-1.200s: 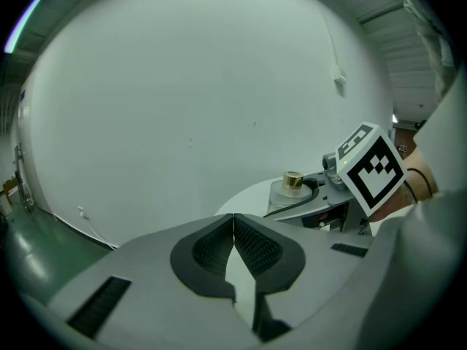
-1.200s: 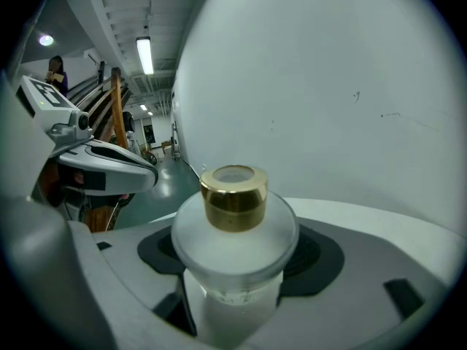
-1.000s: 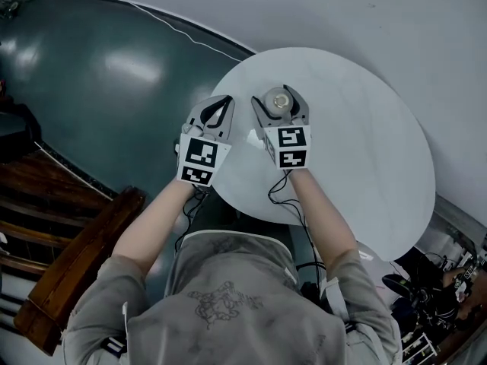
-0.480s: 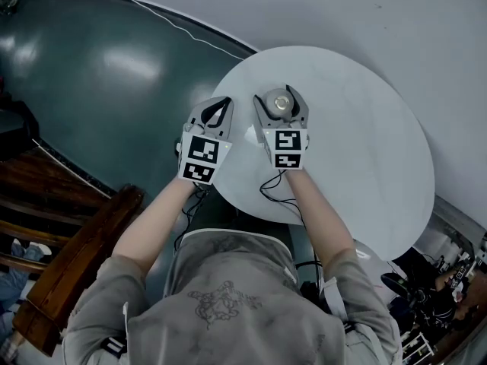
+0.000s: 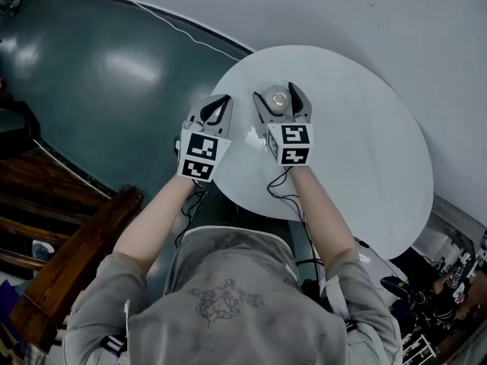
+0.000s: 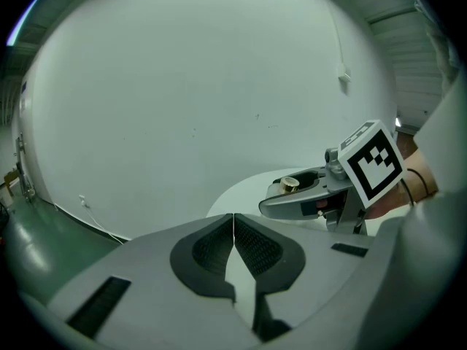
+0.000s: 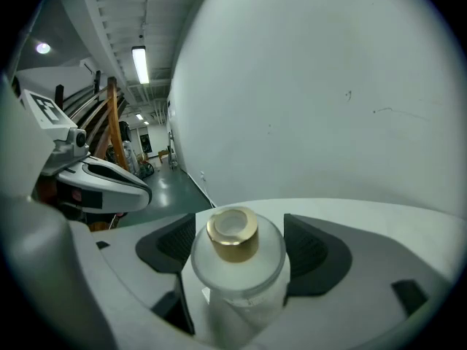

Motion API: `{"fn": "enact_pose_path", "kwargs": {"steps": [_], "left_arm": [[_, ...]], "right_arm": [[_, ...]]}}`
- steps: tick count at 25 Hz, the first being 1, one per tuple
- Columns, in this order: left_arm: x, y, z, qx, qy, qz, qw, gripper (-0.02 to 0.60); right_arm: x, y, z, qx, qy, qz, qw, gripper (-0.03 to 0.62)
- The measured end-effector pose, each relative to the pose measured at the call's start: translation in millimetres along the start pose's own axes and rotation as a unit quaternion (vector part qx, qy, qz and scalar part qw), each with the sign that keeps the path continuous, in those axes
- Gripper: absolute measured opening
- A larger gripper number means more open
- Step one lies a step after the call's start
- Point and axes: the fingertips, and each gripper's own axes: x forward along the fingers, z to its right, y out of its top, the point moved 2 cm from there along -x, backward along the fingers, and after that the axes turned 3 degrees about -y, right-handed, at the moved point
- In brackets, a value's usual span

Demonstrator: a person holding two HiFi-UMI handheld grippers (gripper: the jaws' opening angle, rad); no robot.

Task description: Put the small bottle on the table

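Note:
A small frosted bottle (image 5: 280,97) with a gold cap stands upright between the jaws of my right gripper (image 5: 278,93), which is shut on it over the near-left part of the round white table (image 5: 358,150). In the right gripper view the bottle (image 7: 237,257) fills the gap between the two dark pads, and the table (image 7: 350,211) shows behind it. Whether the bottle's base touches the table is hidden. My left gripper (image 5: 221,101) is shut and empty beside it, at the table's left edge. In the left gripper view its jaws (image 6: 233,217) meet, and the right gripper (image 6: 306,195) shows with the cap (image 6: 290,184).
A dark green floor (image 5: 91,74) lies left of the table, with a thin white cable (image 5: 175,29) along the foot of the white wall (image 5: 365,14). Wooden steps (image 5: 68,272) stand at the lower left. Dark clutter (image 5: 426,295) sits at the lower right.
The right gripper with the bottle has shifted very slightly away from me. The left gripper has hardly moved and stays shut.

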Motion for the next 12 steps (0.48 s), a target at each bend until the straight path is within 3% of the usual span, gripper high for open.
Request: {"fn": "enact_pose_path", "kwargs": {"steps": [10, 11, 12], "left_arm": [[-39.3, 47.0, 12.2, 0.019, 0.003, 0.036, 0.9992, 0.018], [-45.1, 52.3, 13.4, 0.023, 0.003, 0.039, 0.999, 0.018], [-51.1, 57.7, 14.3, 0.028, 0.003, 0.043, 0.9987, 0.019]], "right_arm": [[-57.3, 59.8, -2.6, 0.015, 0.007, 0.033, 0.999, 0.348], [-65.7, 67.4, -4.0, 0.013, 0.006, 0.038, 0.999, 0.342], [-74.4, 75.6, -4.8, 0.01, 0.002, 0.045, 0.999, 0.296]]}}
